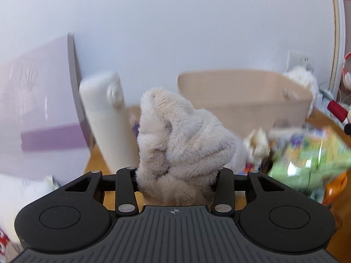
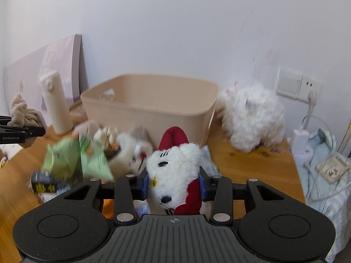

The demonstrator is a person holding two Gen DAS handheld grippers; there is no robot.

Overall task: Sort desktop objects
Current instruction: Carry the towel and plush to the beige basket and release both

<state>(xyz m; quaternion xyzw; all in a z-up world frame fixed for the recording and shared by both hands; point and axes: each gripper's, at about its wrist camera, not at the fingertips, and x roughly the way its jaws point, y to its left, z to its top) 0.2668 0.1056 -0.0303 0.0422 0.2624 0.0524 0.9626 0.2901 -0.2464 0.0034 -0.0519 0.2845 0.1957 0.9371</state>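
My left gripper (image 1: 175, 175) is shut on a beige plush toy (image 1: 179, 140) and holds it above the wooden desk; gripper and toy also show at the left edge of the right wrist view (image 2: 20, 114). My right gripper (image 2: 174, 184) is shut on a white plush toy with red parts (image 2: 175, 166), held in front of the beige plastic bin (image 2: 151, 103). The bin also shows in the left wrist view (image 1: 245, 100), ahead and to the right. Its inside is hidden from both views.
A cream bottle (image 2: 56, 103) stands left of the bin before a leaning lilac board (image 2: 43, 70). Green snack packets (image 2: 74, 160) and another small white plush toy (image 2: 131, 151) lie on the desk. A fluffy white plush (image 2: 252, 118) sits right of the bin. Cables and blue cloth (image 2: 324, 164) lie far right.
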